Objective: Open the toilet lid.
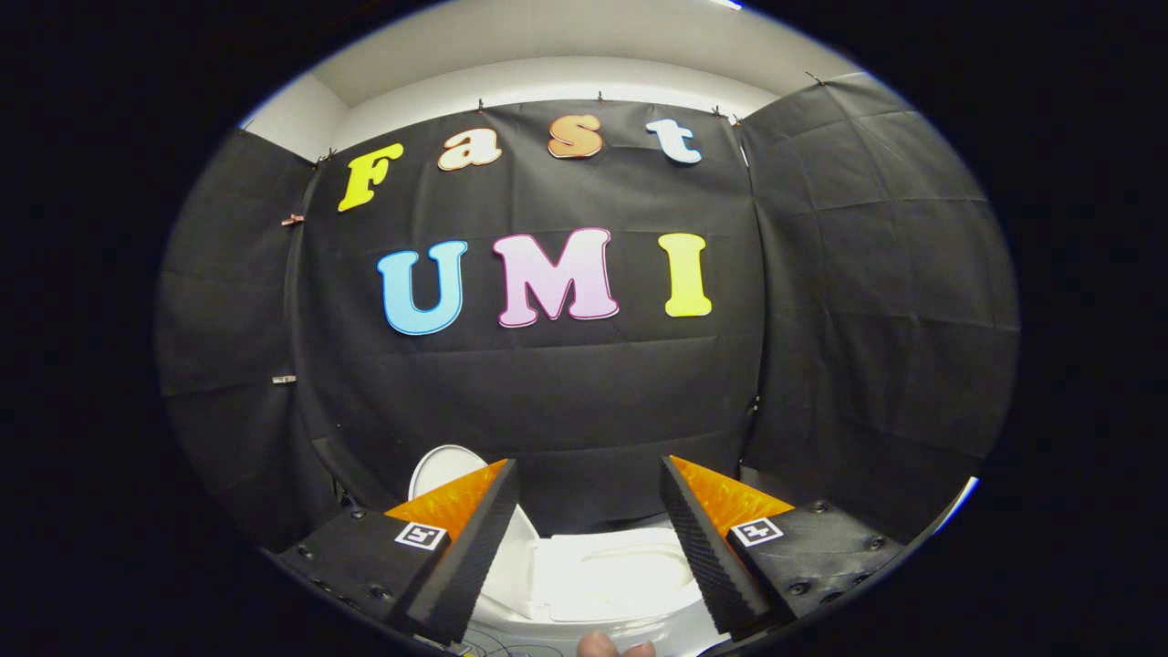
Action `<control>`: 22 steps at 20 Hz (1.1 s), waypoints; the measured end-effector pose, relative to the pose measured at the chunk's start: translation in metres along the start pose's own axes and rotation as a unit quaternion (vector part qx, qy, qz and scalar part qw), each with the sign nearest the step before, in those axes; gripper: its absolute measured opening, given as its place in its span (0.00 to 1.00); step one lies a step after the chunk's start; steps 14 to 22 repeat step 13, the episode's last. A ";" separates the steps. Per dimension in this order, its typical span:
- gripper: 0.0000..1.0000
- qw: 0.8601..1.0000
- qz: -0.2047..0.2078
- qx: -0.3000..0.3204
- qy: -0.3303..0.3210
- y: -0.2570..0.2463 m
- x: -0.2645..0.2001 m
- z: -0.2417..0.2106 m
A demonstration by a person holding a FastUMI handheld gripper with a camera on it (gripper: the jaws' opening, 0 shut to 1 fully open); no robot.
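A white toilet (620, 577) stands low down, just ahead of and below my fingers, its seat and bowl showing in the gap between them. Its white lid (442, 471) stands raised on the left side, and its rounded top pokes up behind my left finger. My gripper (589, 464) is open, the two fingers wide apart with nothing held, hovering above the toilet without touching it. The left finger hides much of the lid's lower part.
Black cloth walls (566, 392) close the booth behind and on both sides of the toilet. A person's fingertip (598, 646) shows at the very bottom between the fingers. Thin cables (511, 650) lie near it.
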State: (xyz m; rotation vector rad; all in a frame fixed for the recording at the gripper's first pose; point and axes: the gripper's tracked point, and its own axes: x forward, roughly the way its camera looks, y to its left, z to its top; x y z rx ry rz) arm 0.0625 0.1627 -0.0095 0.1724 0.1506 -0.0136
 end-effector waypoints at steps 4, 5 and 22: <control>0.99 1.000 -0.002 0.003 0.005 -0.018 0.001 -0.004; 0.99 1.000 -0.003 -0.001 0.000 -0.022 0.001 -0.003; 0.99 1.000 -0.003 -0.002 -0.030 -0.044 -0.009 0.005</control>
